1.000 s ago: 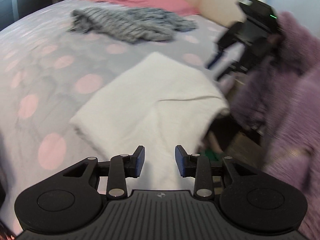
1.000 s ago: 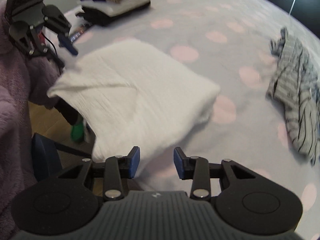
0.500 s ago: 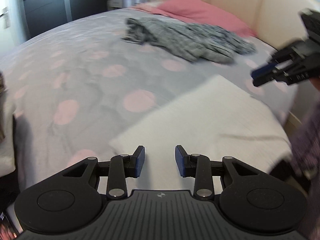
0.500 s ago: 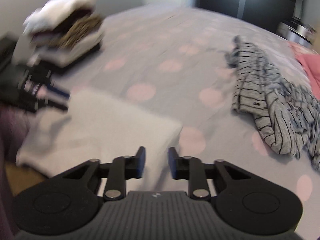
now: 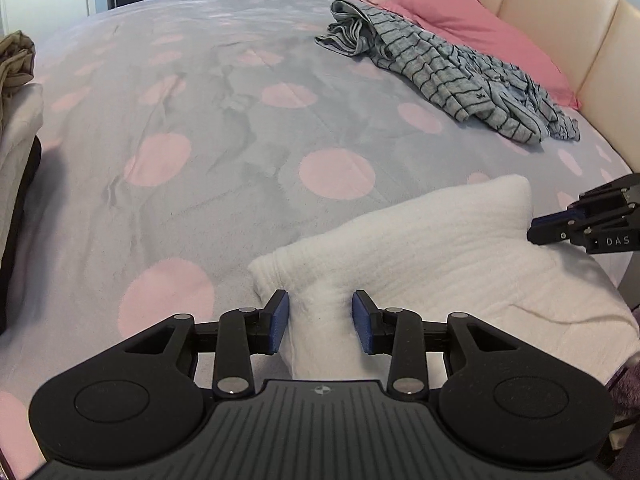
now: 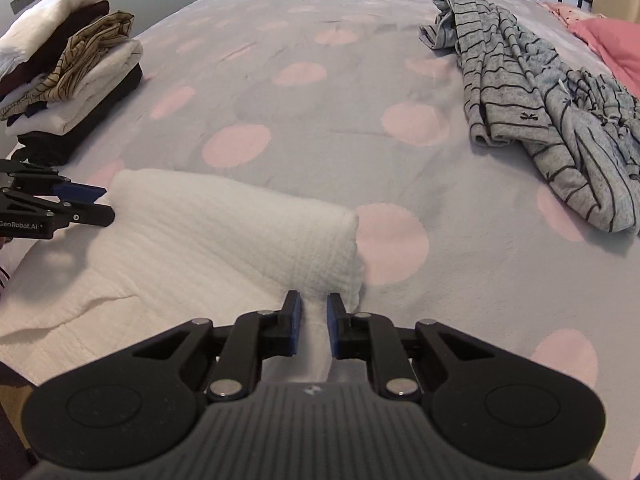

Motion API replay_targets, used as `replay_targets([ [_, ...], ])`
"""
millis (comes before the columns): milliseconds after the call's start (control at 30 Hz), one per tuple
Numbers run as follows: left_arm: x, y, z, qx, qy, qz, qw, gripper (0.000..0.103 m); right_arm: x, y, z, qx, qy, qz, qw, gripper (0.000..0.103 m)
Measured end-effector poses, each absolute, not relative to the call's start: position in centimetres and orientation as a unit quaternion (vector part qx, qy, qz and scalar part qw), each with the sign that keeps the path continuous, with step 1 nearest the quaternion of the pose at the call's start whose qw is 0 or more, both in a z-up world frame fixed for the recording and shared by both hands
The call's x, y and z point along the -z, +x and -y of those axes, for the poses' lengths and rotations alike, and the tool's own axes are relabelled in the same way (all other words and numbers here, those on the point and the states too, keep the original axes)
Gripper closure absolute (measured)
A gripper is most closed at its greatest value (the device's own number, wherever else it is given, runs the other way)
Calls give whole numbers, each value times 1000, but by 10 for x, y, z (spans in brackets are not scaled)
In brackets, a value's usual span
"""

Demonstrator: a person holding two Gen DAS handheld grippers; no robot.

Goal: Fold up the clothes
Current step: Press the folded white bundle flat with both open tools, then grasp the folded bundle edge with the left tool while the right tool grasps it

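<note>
1. White folded garment [image 5: 440, 256] lies on the grey bedspread [image 5: 208, 128] with pink dots, at the near edge of the bed, directly ahead of and under both grippers.
2. Left gripper [image 5: 320, 322] straddles the garment's near left corner; a ridge of white cloth rises between its blue pads [image 5: 279, 322], which stand apart from it on the right side, so the grip looks loose.
3. Its jaws are opening slightly.
4. Right gripper [image 6: 314, 326] sits at the garment's near right corner, its jaws closing, with a narrow fold of white cloth pinched between the pads [image 6: 295, 324].
5. Beyond the right gripper and to its right lies a crumpled grey striped garment [image 6: 540, 92].
6. Far to its left stands a stack of folded clothes [image 6: 68, 80].
7. A pink pillow [image 5: 472, 28] rests against the cream headboard [image 5: 560, 40], far right of the left gripper.
</note>
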State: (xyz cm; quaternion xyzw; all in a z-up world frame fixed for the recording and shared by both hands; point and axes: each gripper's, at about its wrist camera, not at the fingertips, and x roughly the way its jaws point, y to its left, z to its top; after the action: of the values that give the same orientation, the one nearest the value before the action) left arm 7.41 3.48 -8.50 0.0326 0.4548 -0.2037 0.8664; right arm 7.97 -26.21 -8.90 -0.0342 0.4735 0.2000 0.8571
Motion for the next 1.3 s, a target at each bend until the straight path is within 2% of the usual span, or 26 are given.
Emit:
replay_targets([
  [100,77,68,-37,197,27,-441,876,69,84,78,264,-196,-25,-473,858,84],
  [167,71,63,-40,183,17,-431,883,67,79,77,270,-189,-13,-469,863,67],
  [233,67,60,-45,170,2,-429,887,62,74,75,278,-174,6,-463,869,63],
  [300,65,59,-51,160,-18,-435,886,59,71,73,286,-152,26,-465,872,54],
  [367,65,58,-58,149,-46,-446,881,57,71,72,293,-136,49,-474,869,52],
  [467,70,58,-71,132,-104,-475,864,49,71,71,297,-149,77,-494,853,52],
  [533,76,57,-77,128,-131,-494,850,48,72,70,295,-152,79,-504,847,51],
  [633,82,56,-78,128,-137,-508,841,47,76,69,291,-155,76,-522,835,32],
  [733,91,57,-75,141,-137,-524,829,44,83,70,288,-163,80,-541,821,23],
  [767,95,58,-72,145,-136,-534,822,42,86,71,288,-167,84,-548,816,22],
  [833,105,60,-68,145,-135,-557,806,32,93,73,287,-178,102,-561,802,20],
  [967,115,62,-65,150,-138,-566,799,23,111,76,285,-185,128,-588,777,15],
  [1000,116,62,-64,154,-139,-565,798,18,117,76,285,-187,138,-597,768,14],
  [1067,119,62,-62,165,-142,-564,797,8,127,76,284,-191,149,-601,762,5],
  [1100,121,61,-59,176,-140,-562,796,0,129,77,283,-196,152,-602,759,2],
  [1200,123,57,-47,183,-98,-560,802,0,132,79,279,-198,148,-605,757,0],
  [1300,124,56,-46,175,-102,-556,806,0,133,80,278,-196,151,-606,756,0],
])
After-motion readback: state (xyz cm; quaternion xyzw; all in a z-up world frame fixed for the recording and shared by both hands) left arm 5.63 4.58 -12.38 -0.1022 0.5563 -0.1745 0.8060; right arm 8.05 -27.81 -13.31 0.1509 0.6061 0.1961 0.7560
